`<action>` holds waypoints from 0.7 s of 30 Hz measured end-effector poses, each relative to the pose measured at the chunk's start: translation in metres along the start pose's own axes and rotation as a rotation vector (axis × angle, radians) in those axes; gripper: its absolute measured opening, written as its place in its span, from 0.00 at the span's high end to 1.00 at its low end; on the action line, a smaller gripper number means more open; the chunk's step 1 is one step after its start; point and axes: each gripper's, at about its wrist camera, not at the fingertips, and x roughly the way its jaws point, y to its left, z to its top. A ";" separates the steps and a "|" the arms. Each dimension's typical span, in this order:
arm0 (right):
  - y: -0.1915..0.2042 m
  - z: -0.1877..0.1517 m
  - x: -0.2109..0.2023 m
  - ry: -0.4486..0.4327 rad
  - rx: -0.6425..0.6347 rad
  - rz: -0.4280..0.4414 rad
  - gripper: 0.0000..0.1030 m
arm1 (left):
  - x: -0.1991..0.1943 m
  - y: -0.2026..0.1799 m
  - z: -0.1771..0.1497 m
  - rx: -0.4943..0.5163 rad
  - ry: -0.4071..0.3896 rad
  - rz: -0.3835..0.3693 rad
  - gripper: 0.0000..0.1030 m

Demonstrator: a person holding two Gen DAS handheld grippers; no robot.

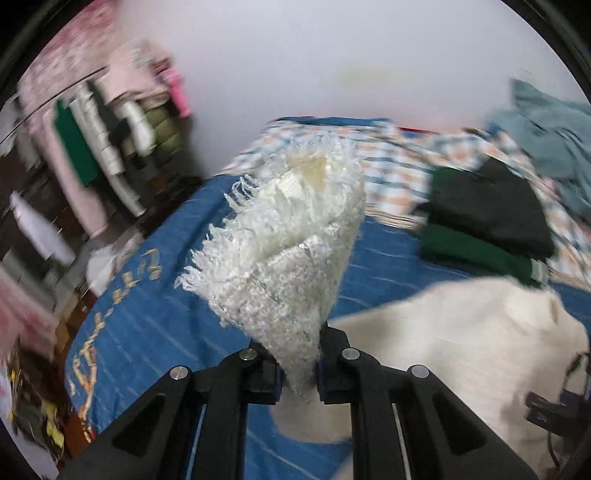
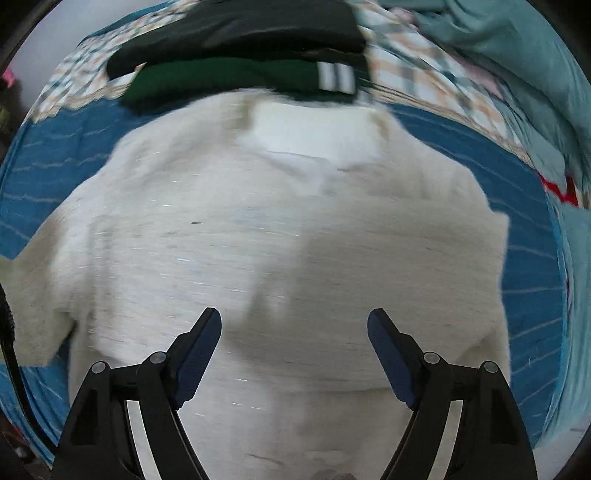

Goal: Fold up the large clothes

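A large cream-white fuzzy sweater [image 2: 280, 236] lies spread on the blue bed cover [image 2: 55, 158]. In the left wrist view my left gripper [image 1: 300, 373] is shut on a fringed, shaggy part of the sweater [image 1: 291, 236], which stands lifted above the bed in front of the camera. The rest of the sweater [image 1: 461, 350] lies flat at the lower right of that view. My right gripper [image 2: 293, 332] points down over the sweater's middle, open, with nothing between its blue pads [image 2: 199, 354].
A folded stack of black clothes [image 2: 243, 33] on a green garment [image 2: 229, 81] sits at the sweater's far edge on a checked sheet [image 2: 417, 70]. Pale blue-green clothes [image 2: 509, 55] pile at the right. Hanging clothes and shelves [image 1: 110, 140] stand left of the bed.
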 end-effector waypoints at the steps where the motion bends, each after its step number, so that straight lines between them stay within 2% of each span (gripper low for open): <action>1: -0.018 -0.001 0.000 0.005 0.021 0.009 0.19 | -0.006 -0.018 -0.002 0.021 0.003 -0.019 0.91; 5: -0.099 -0.008 -0.001 -0.004 0.107 0.011 0.19 | -0.030 -0.105 -0.014 0.091 0.052 -0.136 0.91; 9: -0.170 -0.018 0.004 0.008 0.199 -0.002 0.19 | -0.042 -0.206 -0.040 0.159 0.131 -0.256 0.91; 13: -0.244 -0.034 0.009 0.015 0.283 -0.015 0.19 | -0.041 -0.290 -0.063 0.230 0.189 -0.308 0.91; 17: -0.306 -0.053 0.020 0.038 0.349 0.014 0.19 | -0.033 -0.354 -0.085 0.287 0.243 -0.322 0.91; 20: -0.332 -0.064 0.028 0.054 0.377 0.039 0.19 | -0.022 -0.390 -0.101 0.350 0.271 -0.274 0.90; 21: -0.340 -0.068 0.029 0.062 0.392 0.053 0.19 | -0.018 -0.394 -0.103 0.359 0.281 -0.261 0.87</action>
